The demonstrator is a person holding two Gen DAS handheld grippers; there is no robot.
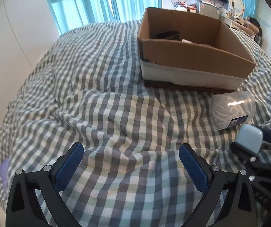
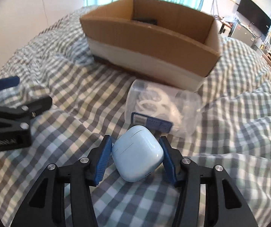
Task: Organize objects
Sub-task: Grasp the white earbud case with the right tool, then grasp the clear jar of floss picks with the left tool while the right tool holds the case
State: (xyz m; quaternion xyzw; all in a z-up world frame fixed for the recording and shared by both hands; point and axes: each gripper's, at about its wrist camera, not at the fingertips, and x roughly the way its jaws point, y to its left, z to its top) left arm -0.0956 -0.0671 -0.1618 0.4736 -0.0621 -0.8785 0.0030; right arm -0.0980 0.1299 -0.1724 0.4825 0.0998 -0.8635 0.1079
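Left wrist view: the left gripper [image 1: 131, 162] hangs over the checked quilt [image 1: 101, 87] with its jaws spread wide and nothing between the blue pads [image 1: 69, 167]. The box [image 1: 192, 56], open at the top, stands on the quilt toward the far right, its lower front wall white. Inside it a dark object [image 1: 168, 35] lies against the far left wall and something pale [image 1: 187, 40] shows just above the front rim; what they are cannot be told. Just in front of the box's right front corner a clear jar [image 1: 231, 109] lies on its side, filled with white contents. At the right edge the right gripper [image 1: 248, 147] shows, holding a pale blue case [image 1: 249, 140], near the jar.

Right wrist view: the right gripper [image 2: 135, 151] has its jaws closed on the case [image 2: 137, 153], one blue pad [image 2: 103, 162] pressing each side, the case tilted with its lid seam facing the camera. The case sits just above the quilt [image 2: 239, 113], near the front edge of the bed. Just beyond it lies the jar [image 2: 163, 106], its blue label [image 2: 150, 122] toward the camera. Behind the jar stands the box [image 2: 154, 43], with the dark object [image 2: 145, 21] visible at its far wall. The left gripper [image 2: 12, 94] enters from the left edge, its jaws apart.
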